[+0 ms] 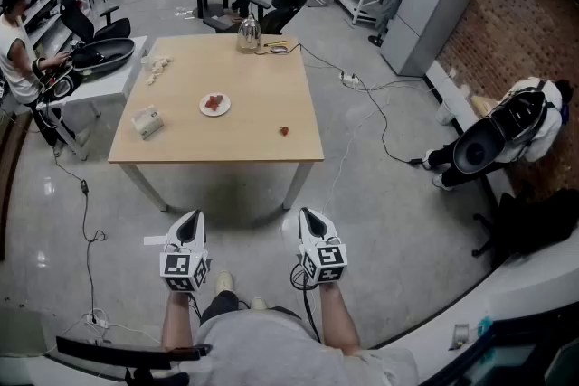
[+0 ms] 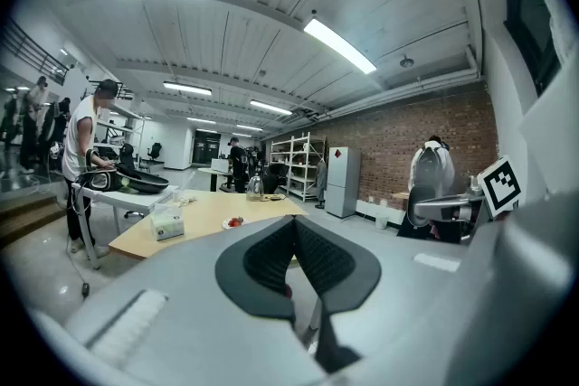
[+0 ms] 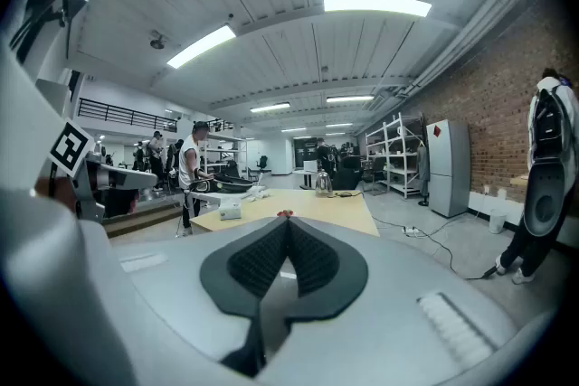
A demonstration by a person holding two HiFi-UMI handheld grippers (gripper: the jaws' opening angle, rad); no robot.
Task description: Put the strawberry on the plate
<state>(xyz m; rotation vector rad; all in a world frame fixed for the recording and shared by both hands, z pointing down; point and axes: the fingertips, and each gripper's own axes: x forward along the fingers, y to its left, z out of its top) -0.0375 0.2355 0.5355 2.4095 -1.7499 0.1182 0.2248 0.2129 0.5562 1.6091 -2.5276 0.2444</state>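
Observation:
A small red strawberry point(image 1: 284, 131) lies alone on the wooden table point(image 1: 262, 86), near its front right. A white plate point(image 1: 214, 105) with red fruit on it sits near the table's middle. Both grippers hang over the floor, well short of the table's front edge. My left gripper point(image 1: 190, 220) and my right gripper point(image 1: 308, 215) are shut, with nothing between their jaws. In the left gripper view the plate point(image 2: 235, 222) shows just above the closed gripper point(image 2: 294, 223). In the right gripper view the strawberry point(image 3: 286, 213) peeks over the closed gripper point(image 3: 288, 223).
A tissue box point(image 1: 147, 121) stands at the table's left, a glass kettle point(image 1: 249, 35) at its far edge. A cable point(image 1: 362, 117) runs across the floor on the right. A person point(image 1: 20, 50) works at a side table on the left. A white-covered machine point(image 1: 511, 127) stands at the right wall.

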